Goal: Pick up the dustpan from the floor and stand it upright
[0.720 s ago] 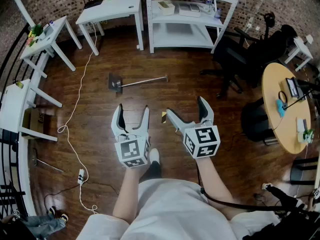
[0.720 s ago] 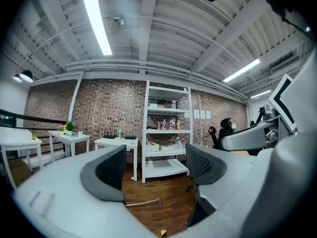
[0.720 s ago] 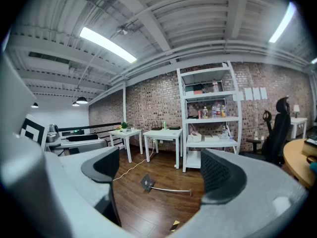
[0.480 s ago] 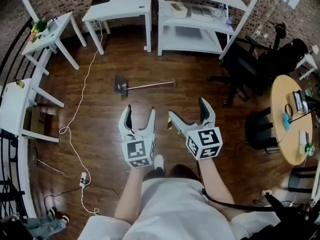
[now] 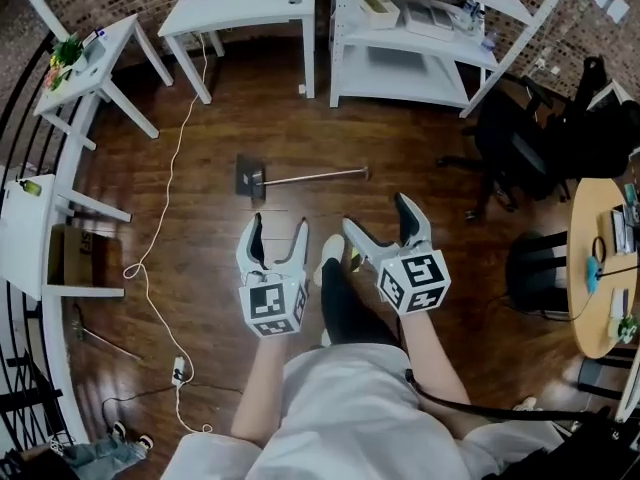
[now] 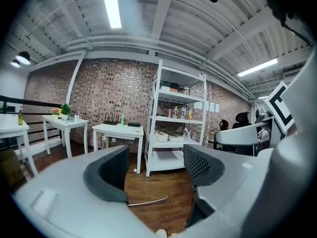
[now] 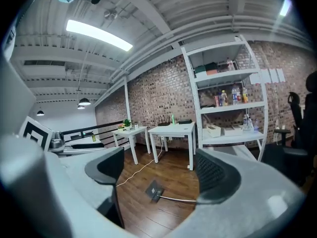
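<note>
Dustpan (image 5: 256, 177) lies flat on the wooden floor (image 5: 200, 218), ahead of both grippers and well apart from them. Its handle (image 5: 318, 176) runs crosswise, pan end leftward. Left gripper (image 5: 278, 225) and right gripper (image 5: 377, 215) both gape, empty. The handle's free end lies nearer the right.

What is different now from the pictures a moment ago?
The person has stepped forward: a leg has swung up between the grippers, and the dustpan sits a little closer to them. Nothing was grabbed or let go. The dustpan stays lying flat, and the left gripper and right gripper keep their jaws open and empty.
</note>
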Motion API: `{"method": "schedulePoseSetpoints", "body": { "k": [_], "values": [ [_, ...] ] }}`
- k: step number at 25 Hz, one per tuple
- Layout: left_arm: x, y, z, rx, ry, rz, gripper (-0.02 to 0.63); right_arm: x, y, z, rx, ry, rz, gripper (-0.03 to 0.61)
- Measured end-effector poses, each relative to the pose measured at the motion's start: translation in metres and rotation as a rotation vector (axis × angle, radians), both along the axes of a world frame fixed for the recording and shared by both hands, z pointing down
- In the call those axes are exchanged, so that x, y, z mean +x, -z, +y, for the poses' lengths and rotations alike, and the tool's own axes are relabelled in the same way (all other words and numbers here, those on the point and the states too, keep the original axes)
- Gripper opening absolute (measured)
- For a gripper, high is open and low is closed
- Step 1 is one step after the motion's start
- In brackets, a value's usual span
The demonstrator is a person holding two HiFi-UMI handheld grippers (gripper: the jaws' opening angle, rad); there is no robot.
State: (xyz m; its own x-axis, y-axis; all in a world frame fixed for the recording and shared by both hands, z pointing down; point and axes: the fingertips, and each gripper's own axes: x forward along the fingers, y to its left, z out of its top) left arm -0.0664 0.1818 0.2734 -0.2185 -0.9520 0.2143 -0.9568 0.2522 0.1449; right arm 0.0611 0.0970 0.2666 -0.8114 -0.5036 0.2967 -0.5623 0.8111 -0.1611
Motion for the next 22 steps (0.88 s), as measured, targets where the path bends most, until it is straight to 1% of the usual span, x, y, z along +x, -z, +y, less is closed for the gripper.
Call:
{"method": "schedulePoseSetpoints", "body": {
  "k": [2, 5, 7, 9, 11, 13, 15, 17, 19, 22],
  "values": [
    [-0.027, -0.018, -0.037, -0.019, 0.000, 0.000, 0.354, -0.030, -0.016, -0.037, -0.013, 0.018, -0.005, 0.436],
    [-0.055, -0.034, -0.105, -0.061, -0.062, -0.010, 0.358, -0.065, -0.033, -0.096, -0.060, 0.008, -0.020, 0.436],
    [-0.078, -0.038, -0.148, -0.086, -0.100, -0.036, 0.359, -0.086, -0.044, -0.130, -0.097, -0.012, -0.034, 0.436],
    [-0.101, -0.046, -0.183, -0.110, -0.117, -0.067, 0.360, -0.101, -0.059, -0.158, -0.130, -0.026, -0.039, 0.436],
    [-0.113, -0.061, -0.215, -0.127, -0.133, -0.071, 0.360, -0.105, -0.082, -0.185, -0.165, -0.028, -0.045, 0.436],
    [-0.115, -0.081, -0.242, -0.146, -0.167, -0.073, 0.364, -0.103, -0.108, -0.208, -0.195, -0.041, -0.055, 0.425],
    [-0.110, -0.101, -0.257, -0.175, -0.215, -0.078, 0.364, -0.094, -0.134, -0.220, -0.231, -0.084, -0.056, 0.414],
    [-0.107, -0.120, -0.266, -0.203, -0.256, -0.058, 0.364, -0.086, -0.157, -0.225, -0.272, -0.127, -0.051, 0.410],
    [-0.106, -0.144, -0.273, -0.239, -0.298, -0.031, 0.365, -0.080, -0.181, -0.227, -0.296, -0.150, -0.025, 0.397],
    [-0.102, -0.190, -0.287, -0.320, -0.388, 0.009, 0.374, -0.073, -0.224, -0.230, -0.321, -0.181, 0.057, 0.394]
  ]
}}
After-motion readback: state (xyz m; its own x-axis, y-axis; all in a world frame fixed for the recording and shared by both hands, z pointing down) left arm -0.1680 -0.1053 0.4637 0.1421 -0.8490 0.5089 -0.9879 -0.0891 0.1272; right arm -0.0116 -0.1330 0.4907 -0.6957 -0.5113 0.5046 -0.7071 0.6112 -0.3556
